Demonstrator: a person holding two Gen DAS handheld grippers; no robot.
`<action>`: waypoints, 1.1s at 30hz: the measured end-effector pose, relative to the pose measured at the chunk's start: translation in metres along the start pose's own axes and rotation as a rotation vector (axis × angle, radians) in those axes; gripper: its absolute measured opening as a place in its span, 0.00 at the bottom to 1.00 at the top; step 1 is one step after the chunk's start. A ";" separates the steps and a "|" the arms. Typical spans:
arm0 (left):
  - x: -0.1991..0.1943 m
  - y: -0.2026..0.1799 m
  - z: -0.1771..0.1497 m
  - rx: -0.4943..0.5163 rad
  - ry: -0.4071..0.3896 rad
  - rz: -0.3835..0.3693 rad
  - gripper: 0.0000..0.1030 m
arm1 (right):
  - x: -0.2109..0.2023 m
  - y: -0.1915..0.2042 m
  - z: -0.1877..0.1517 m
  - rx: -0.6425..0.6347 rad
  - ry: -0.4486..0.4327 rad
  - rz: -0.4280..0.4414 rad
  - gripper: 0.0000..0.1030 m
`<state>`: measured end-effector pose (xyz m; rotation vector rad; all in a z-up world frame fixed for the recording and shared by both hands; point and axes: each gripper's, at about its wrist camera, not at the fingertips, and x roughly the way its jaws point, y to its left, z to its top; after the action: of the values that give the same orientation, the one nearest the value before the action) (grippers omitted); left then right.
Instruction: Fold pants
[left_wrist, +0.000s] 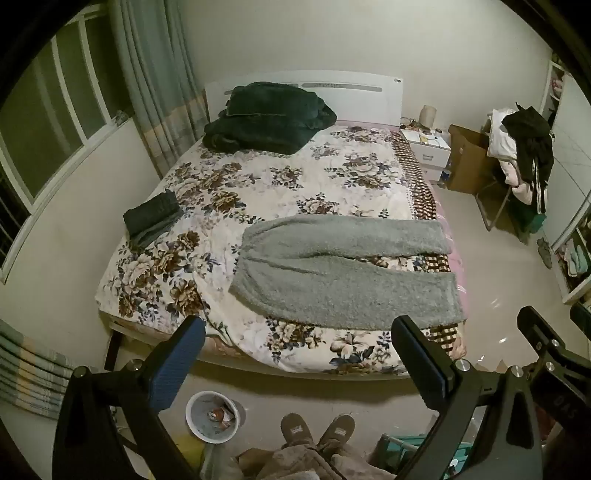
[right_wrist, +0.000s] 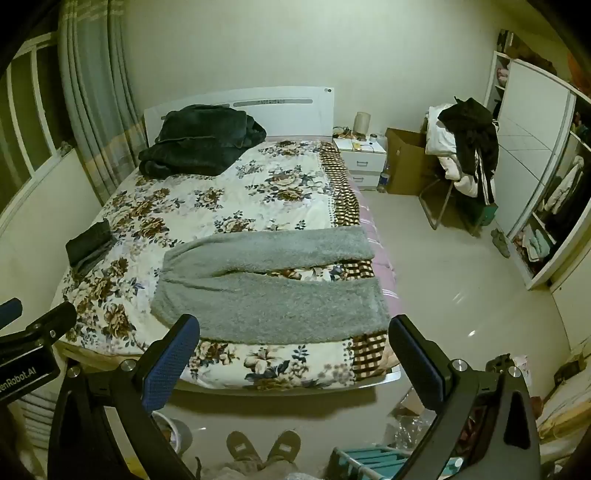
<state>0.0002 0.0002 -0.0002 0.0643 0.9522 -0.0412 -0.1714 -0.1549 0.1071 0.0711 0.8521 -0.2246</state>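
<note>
Grey fleece pants (left_wrist: 343, 269) lie flat across the near part of the bed, waistband to the left, both legs stretched toward the right edge with a narrow gap between them. The right wrist view shows the same pants (right_wrist: 269, 291). My left gripper (left_wrist: 297, 332) hangs open in the air before the foot of the bed, well short of the pants, nothing between its fingers. My right gripper (right_wrist: 293, 332) is open too, likewise high above the bed's near edge and empty. Its tip shows at the right of the left wrist view.
The bed has a floral cover (left_wrist: 258, 184). A dark green blanket (left_wrist: 266, 118) sits at the headboard and a folded dark garment (left_wrist: 153, 218) near the left edge. A waste bin (left_wrist: 212, 415) and the person's slippers (left_wrist: 317, 430) are below. A chair piled with clothes (right_wrist: 465, 147) stands at right.
</note>
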 end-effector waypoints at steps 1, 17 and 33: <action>0.000 0.000 0.000 0.001 0.003 -0.001 1.00 | 0.000 0.000 0.000 -0.001 -0.004 -0.006 1.00; 0.000 0.000 0.000 0.008 -0.011 0.003 1.00 | -0.001 -0.002 -0.001 -0.004 0.008 -0.006 1.00; 0.000 0.000 0.000 0.008 -0.013 0.006 1.00 | -0.006 0.002 0.012 -0.004 0.005 0.008 1.00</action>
<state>-0.0001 0.0001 0.0002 0.0745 0.9385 -0.0395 -0.1664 -0.1538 0.1195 0.0709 0.8568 -0.2150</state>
